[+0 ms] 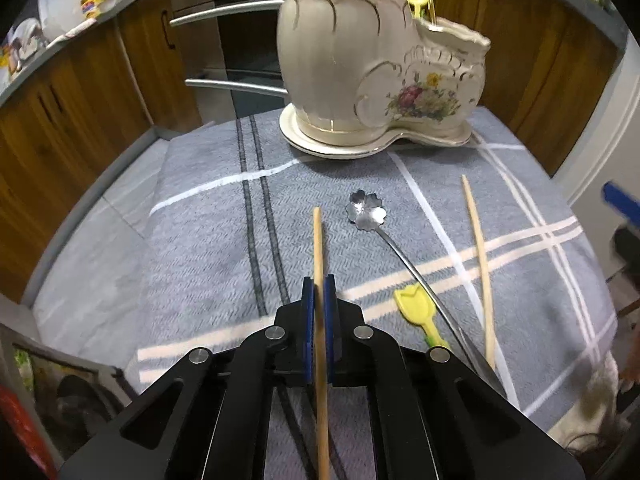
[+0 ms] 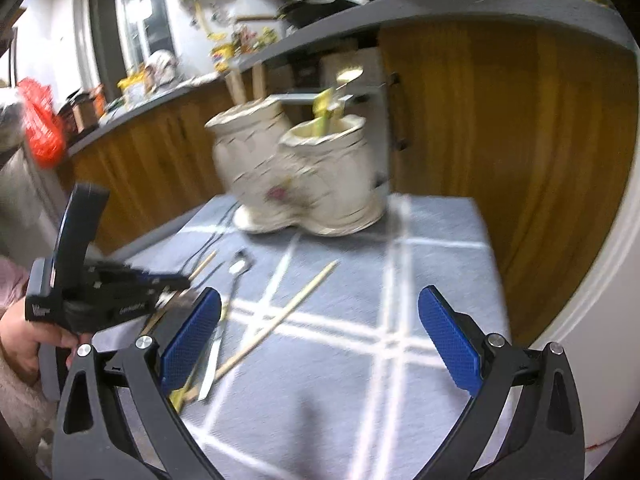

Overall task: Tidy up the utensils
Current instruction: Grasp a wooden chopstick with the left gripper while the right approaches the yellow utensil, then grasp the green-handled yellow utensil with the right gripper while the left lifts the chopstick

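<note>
- The left gripper point(image 1: 319, 300) is clenched on a wooden chopstick point(image 1: 318, 240), which is held between the blue pads and points to the far side.
- The right gripper point(image 2: 320, 344) is spread wide and nothing is held in it.
- A second chopstick point(image 1: 478, 256), a flower spoon point(image 1: 366, 206) and a yellow pick point(image 1: 414, 304) are left lying on the grey cloth point(image 1: 200, 240).
- The ceramic holder point(image 1: 360, 60) stands at the far edge, and some utensils are already kept in its right compartment.
- The thin stick may turn or slip between the pads when it is lifted.
- The rim may be hit by its tip, so the holder could be pushed.
</note>
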